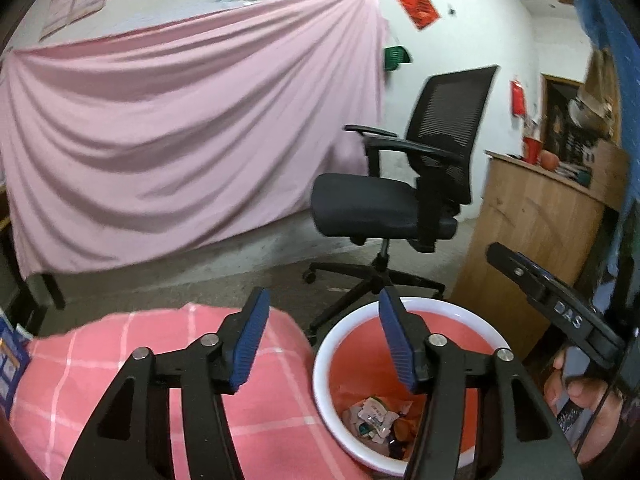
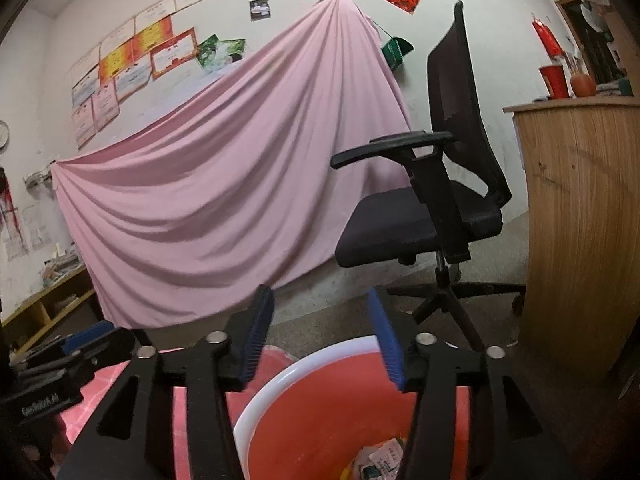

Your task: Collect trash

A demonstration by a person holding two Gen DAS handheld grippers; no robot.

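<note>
A red bin with a white rim (image 1: pixel 340 344) stands on the floor below both grippers. Crumpled wrappers and paper scraps (image 1: pixel 376 420) lie at its bottom. My left gripper (image 1: pixel 322 316) is open over the bin's left rim, and nothing is between its blue pads (image 1: pixel 250 340). My right gripper (image 2: pixel 320 312) is open too, above the same bin's rim (image 2: pixel 280 384), with no object between its fingers; the trash (image 2: pixel 384 460) shows below it. The right gripper's black body (image 1: pixel 560 304) crosses the left wrist view at the right, held by a hand (image 1: pixel 576 396).
A pink checked cloth (image 1: pixel 160 360) lies just left of the bin. Behind the bin stands a black office chair (image 1: pixel 384 200), its wheeled base close to the rim. A wooden counter (image 2: pixel 580 220) is on the right. A pink sheet (image 2: pixel 220 180) hangs on the far wall.
</note>
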